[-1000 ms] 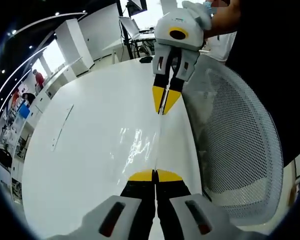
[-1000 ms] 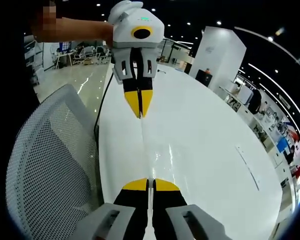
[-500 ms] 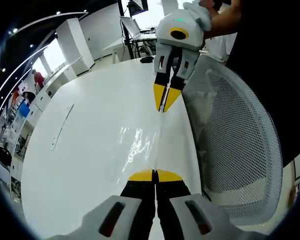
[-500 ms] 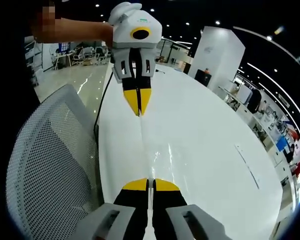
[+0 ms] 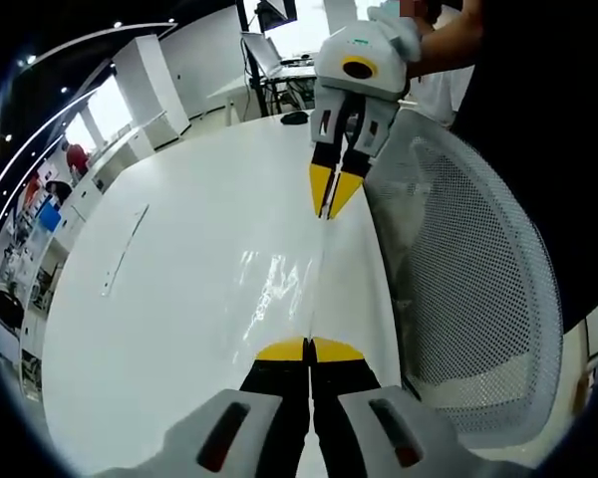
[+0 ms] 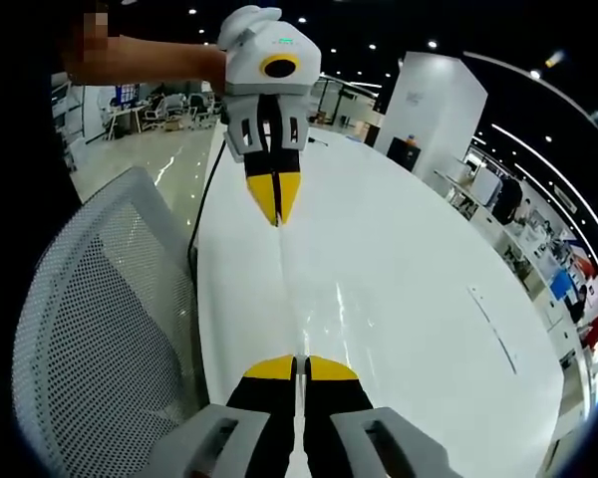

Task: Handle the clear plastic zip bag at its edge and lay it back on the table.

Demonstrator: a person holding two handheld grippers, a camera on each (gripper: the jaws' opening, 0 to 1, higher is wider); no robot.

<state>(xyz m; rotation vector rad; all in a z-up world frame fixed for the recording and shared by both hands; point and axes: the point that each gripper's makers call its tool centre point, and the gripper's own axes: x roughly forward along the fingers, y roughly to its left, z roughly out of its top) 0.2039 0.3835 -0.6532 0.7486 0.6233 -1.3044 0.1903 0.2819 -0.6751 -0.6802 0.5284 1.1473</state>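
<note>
Clear zip bag stretched taut between both grippers above the white table, near its right edge. Left gripper and right gripper each clamped tight on opposite bag edges. White mesh chair just right of the table.

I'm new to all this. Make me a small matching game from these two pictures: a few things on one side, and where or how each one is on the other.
Things:
1. zip bag
2. mesh chair
3. left gripper
4. table

States:
A. white, wide and glossy
B. clear, stretched between two grippers
C. shut on the bag's edge
D. standing beside the table's edge

Pairs: 1-B, 2-D, 3-C, 4-A
</note>
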